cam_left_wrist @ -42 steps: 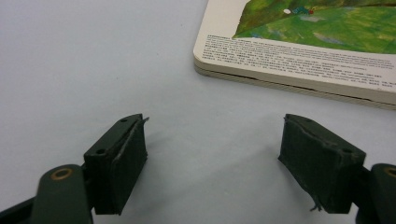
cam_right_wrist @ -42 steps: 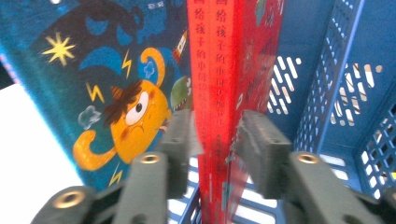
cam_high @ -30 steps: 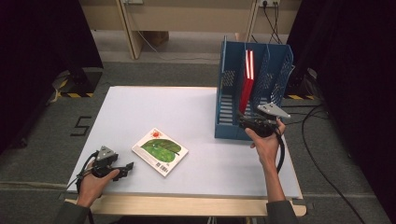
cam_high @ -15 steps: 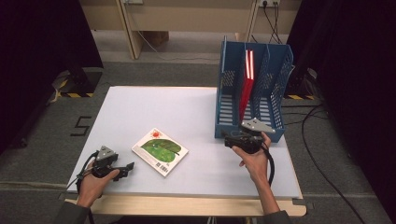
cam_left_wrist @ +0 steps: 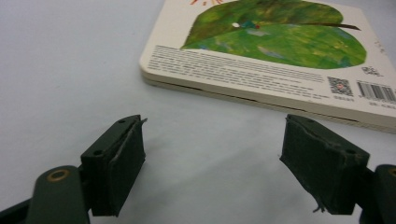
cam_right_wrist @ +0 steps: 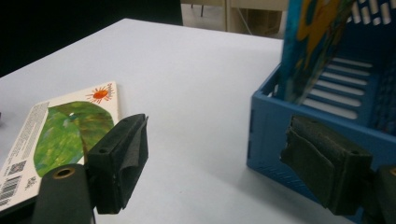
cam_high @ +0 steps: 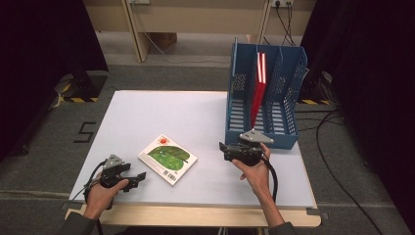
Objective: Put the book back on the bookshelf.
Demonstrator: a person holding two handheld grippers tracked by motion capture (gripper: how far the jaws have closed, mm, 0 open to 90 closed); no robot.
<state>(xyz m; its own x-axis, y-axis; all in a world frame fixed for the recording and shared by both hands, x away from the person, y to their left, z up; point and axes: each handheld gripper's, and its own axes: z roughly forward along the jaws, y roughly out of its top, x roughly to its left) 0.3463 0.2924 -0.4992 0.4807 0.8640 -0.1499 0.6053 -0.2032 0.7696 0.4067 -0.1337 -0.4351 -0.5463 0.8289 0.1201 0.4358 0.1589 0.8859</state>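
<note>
two grippers sit low over the white counter (cam_high: 195,117) in the high view: the left gripper (cam_high: 139,176) rests at the near left corner in the person's left hand (cam_high: 100,193), its fingers pointing toward the picture book (cam_high: 168,158), which lies flat just beside them, a little left of the counter's middle and near the front edge. the right gripper (cam_high: 222,148) hangs in the right hand (cam_high: 255,171) just in front of the blue file rack (cam_high: 288,98), its fingers pointing left toward the book but well apart from it, with a gap of bare counter between. a red book (cam_high: 258,88) stands tilted in a middle slot of the rack. in the left gripper view, the left gripper (cam_left_wrist: 212,158) has its fingers (cam_left_wrist: 116,163) spread wide with nothing between them except bare counter; the picture book (cam_left_wrist: 280,56) lies just ahead, its green leaf cover up and its barcode corner nearest the right finger, not touched by either pad. in the right gripper view, the right gripper (cam_right_wrist: 212,161) also has its fingers (cam_right_wrist: 119,161) spread and empty; the picture book (cam_right_wrist: 60,128) shows at the left, beyond and partly behind the left finger, with its orange sun at the far corner, while the blue file rack (cam_right_wrist: 266,126) stands at the right just behind the right finger, a colourful book (cam_right_wrist: 308,46) leaning inside it.
</note>
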